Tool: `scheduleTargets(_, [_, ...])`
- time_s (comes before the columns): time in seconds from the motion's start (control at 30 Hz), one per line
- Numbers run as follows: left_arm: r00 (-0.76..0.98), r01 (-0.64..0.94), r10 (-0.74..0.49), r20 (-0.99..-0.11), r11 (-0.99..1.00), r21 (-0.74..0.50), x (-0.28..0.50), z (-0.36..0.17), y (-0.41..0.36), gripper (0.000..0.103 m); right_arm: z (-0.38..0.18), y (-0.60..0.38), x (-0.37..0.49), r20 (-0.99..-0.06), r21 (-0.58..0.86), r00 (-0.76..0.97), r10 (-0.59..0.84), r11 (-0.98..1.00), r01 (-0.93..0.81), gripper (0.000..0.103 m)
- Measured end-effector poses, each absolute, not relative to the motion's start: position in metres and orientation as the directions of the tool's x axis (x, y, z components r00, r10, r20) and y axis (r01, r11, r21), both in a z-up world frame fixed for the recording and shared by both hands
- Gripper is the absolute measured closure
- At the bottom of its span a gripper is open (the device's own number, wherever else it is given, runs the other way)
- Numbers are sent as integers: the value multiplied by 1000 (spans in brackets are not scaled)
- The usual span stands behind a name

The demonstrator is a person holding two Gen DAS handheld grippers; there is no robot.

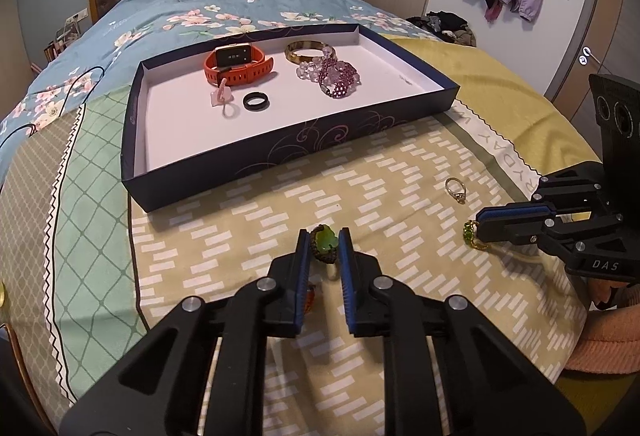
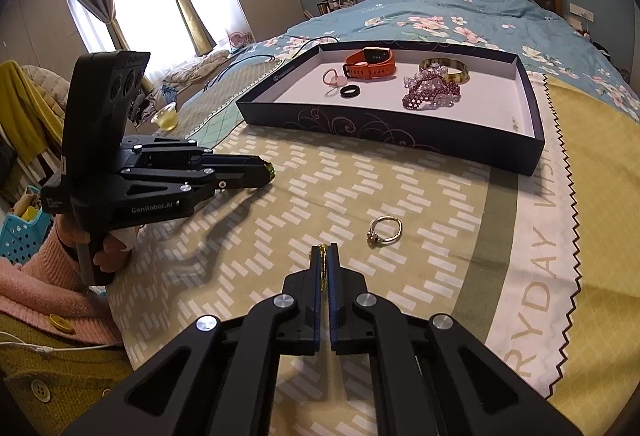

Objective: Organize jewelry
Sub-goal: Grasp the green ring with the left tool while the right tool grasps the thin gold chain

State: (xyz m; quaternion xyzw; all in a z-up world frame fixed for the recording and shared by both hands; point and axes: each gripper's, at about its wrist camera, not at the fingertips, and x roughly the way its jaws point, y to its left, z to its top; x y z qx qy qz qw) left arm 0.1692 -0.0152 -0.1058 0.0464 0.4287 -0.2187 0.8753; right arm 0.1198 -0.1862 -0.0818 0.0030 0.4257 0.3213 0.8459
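A green stone pendant in a dark braided cord setting (image 1: 325, 244) sits between the pads of the left tongs (image 1: 324, 242) at lower centre of the left wrist view, just above the patterned yellow-and-white bedspread (image 1: 400, 171). The blue pads press it from both sides, so these tongs are clenched on the pendant, with a gap only as wide as the stone. In the right wrist view the same tongs (image 2: 267, 168) appear at mid left, with a bit of green showing at their tip.

The right tongs (image 2: 325, 252) are nearly closed, gripping a thin gold ring with green stones (image 2: 322, 268) edge-on between the pads; in the left wrist view the ring's green cluster (image 1: 469, 232) pokes out at the tip of those tongs (image 1: 478, 226) at right.

A thin silver ring with a small stone (image 2: 385, 230) lies loose on the bedspread, near the right tongs.

Higher in both views stands a shallow dark blue box with a white inside (image 1: 256, 151). It holds an orange smartwatch (image 1: 236, 65), a gold bangle (image 1: 306, 51), purple and clear bead bracelets (image 1: 334, 75), a black ring (image 1: 256, 101) and a pale pink ring (image 1: 224, 99).
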Motion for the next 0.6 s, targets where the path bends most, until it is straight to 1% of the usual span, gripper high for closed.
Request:
scheduleTargets(0.5, [583, 422, -354, -731, 901, -100, 160, -90, -14, 89, -71, -195, 129, -675, 319, 463, 575, 793, -519, 101])
scheduleTargets(0.57, [587, 423, -356, -727, 901, -100, 159, -87, -14, 89, -72, -195, 130, -678, 328, 452, 580, 789, -520, 101])
scheduleTargets(0.6, [587, 424, -359, -726, 900, -102, 158, -86, -13, 89, -73, -194, 130, -684, 335, 434, 586, 781, -527, 99])
